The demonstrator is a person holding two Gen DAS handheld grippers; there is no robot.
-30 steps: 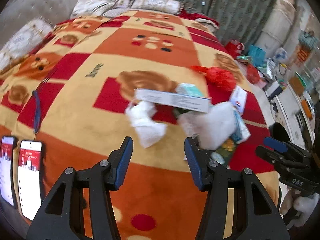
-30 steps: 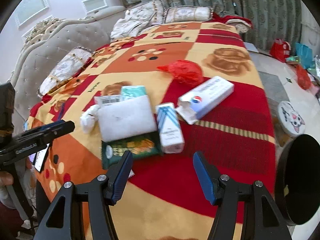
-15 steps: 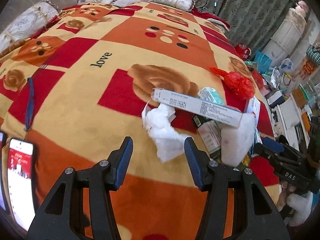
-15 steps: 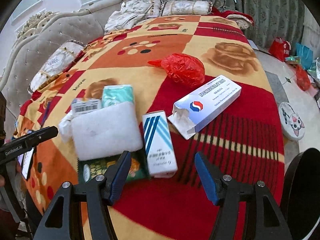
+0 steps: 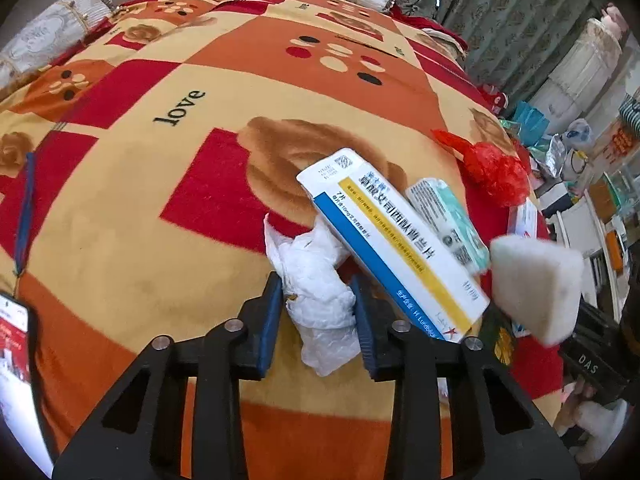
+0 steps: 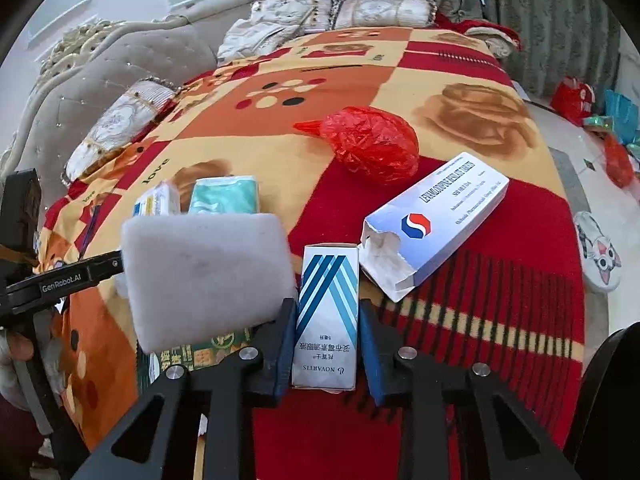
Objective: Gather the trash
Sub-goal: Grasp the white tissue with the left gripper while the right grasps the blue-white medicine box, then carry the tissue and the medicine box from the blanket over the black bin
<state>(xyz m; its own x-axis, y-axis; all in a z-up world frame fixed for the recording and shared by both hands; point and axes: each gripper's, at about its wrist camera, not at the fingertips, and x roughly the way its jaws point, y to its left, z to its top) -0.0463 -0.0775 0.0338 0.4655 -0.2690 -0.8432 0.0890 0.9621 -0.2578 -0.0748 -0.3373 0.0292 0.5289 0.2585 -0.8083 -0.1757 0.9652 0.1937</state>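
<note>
Trash lies on the patterned blanket (image 5: pixel 160 240). My left gripper (image 5: pixel 316 284) is closing, and its blue pads press on a crumpled white tissue (image 5: pixel 320 316). A long blue-and-yellow medicine box (image 5: pixel 392 248) leans over the tissue, beside a teal packet (image 5: pixel 448 220) and a red plastic bag (image 5: pixel 492 168). My right gripper (image 6: pixel 326 308) is closing, with its pads against both sides of a small white box with blue stripes (image 6: pixel 328 276). A white foam pad (image 6: pixel 204 276) sits just left of it. A torn white carton (image 6: pixel 436 224) lies to its right.
A green packet (image 6: pixel 200 354) lies under the foam pad. A phone (image 5: pixel 12 352) and a blue lanyard (image 5: pixel 24 216) lie at the blanket's left edge. A black round bin (image 6: pixel 616 400) stands off the bed's right side, near a cat-face slipper (image 6: pixel 600 256). Pillows line the headboard.
Both grippers came down closer to the trash pile. The left jaws narrowed onto the tissue. The right jaws narrowed onto the small striped box.
</note>
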